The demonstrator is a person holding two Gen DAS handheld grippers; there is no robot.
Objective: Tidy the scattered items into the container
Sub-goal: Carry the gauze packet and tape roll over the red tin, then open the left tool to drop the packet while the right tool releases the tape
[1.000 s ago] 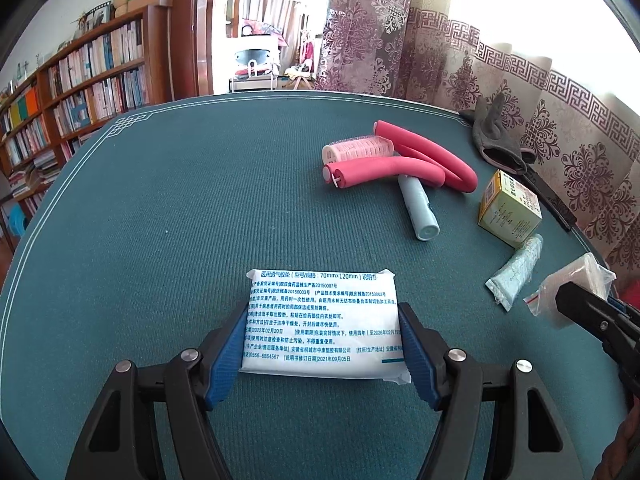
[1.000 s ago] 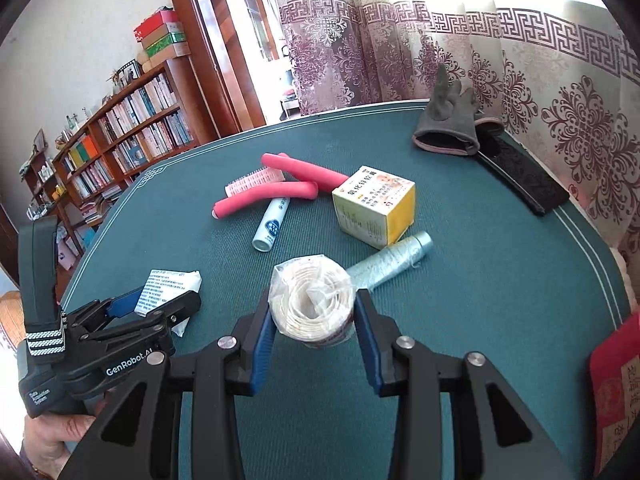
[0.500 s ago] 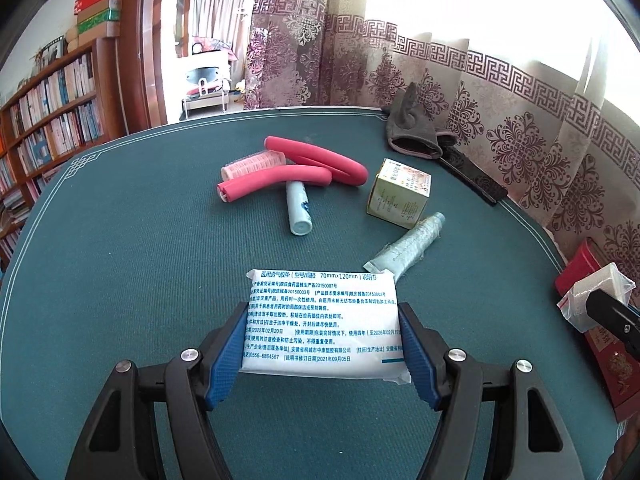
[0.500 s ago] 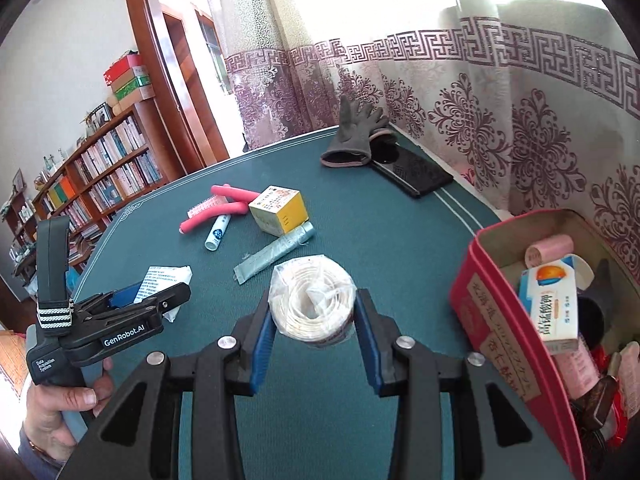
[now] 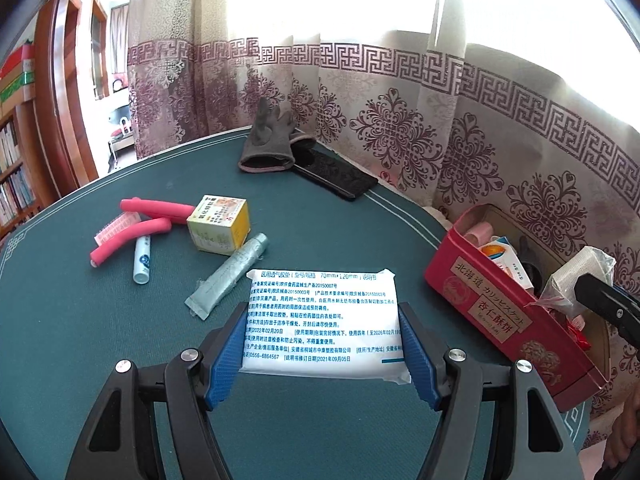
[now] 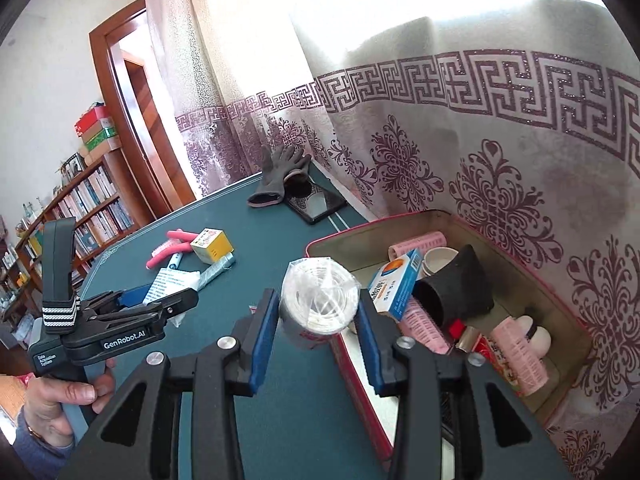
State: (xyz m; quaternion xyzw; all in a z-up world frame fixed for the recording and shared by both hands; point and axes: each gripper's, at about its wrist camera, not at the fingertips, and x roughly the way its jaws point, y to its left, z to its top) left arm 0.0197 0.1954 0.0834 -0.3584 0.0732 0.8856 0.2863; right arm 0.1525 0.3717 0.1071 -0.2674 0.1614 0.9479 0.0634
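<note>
Two tools are working over the green counter (image 5: 100, 328), each gripping one item. The left tool (image 5: 322, 344) is clamping a flat white packet (image 5: 322, 320) printed with blue text, its blue pads (image 5: 224, 354) pressing both side edges, the jaws standing wide to span it. The packet is hanging just above the counter, near the front edge. The right tool (image 6: 316, 316) is pinching a roll of white gauze (image 6: 320, 300) wrapped in clear plastic, jaws about half closed on its sides, holding it over the near rim of the red tin (image 6: 360, 384).

The tin is sitting at the counter's right edge beside the curtain (image 6: 480, 140), open, already holding three pink rollers, a blue-and-white box (image 6: 396, 284), a black cup (image 6: 456, 288) lying on its side and other small things that are hard to make out.

Five loose items are lying toward the counter's left side: a bent pink foam rod (image 5: 136, 224), one pink roller (image 5: 114, 228) touching it, a white tube (image 5: 142, 258), a yellow-and-white box (image 5: 218, 230), and a silver tube (image 5: 230, 274) just beside that box. At the far edge one grey glove (image 5: 268, 144) is overlapping a black case (image 5: 336, 178).
</note>
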